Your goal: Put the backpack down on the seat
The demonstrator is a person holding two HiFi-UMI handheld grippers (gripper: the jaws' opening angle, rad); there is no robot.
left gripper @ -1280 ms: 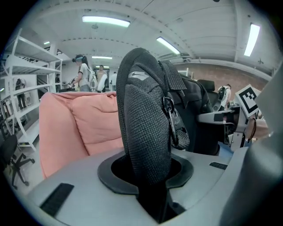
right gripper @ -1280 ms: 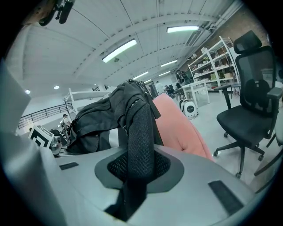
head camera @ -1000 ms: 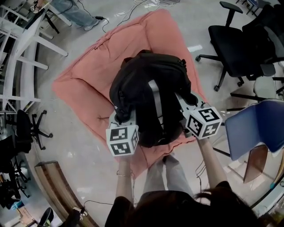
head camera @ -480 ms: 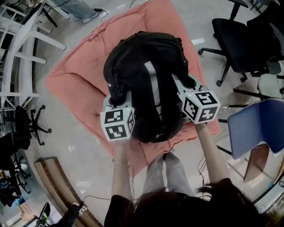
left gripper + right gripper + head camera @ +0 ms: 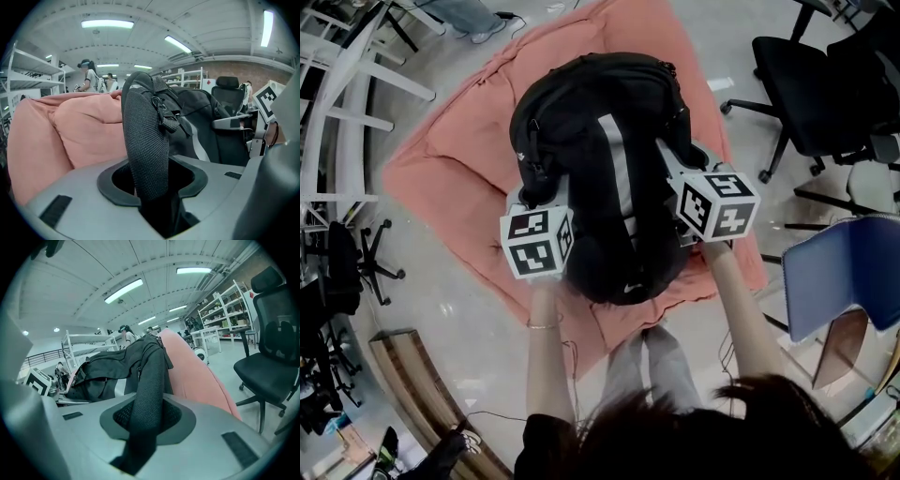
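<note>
A black backpack (image 5: 600, 169) with a grey stripe rests upright on the salmon-pink beanbag seat (image 5: 441, 159). My left gripper (image 5: 534, 195) is at its left side, my right gripper (image 5: 677, 161) at its right. In the left gripper view a black mesh shoulder strap (image 5: 143, 140) stands between the jaws of my left gripper (image 5: 152, 185). These jaws have just been opening, and a dark gap shows beside the strap. In the right gripper view the other strap (image 5: 150, 385) is pinched tight by my right gripper (image 5: 143, 427).
A black office chair (image 5: 806, 84) stands at the right, with a blue chair (image 5: 844, 272) nearer. White shelving (image 5: 347, 84) and a black chair base (image 5: 356, 262) line the left, with a wooden bench (image 5: 422, 394) below. People (image 5: 89, 77) stand far behind the beanbag.
Both grippers and the backpack have moved forward over the beanbag and sunk toward it. The backpack now sits further onto the cushion.
</note>
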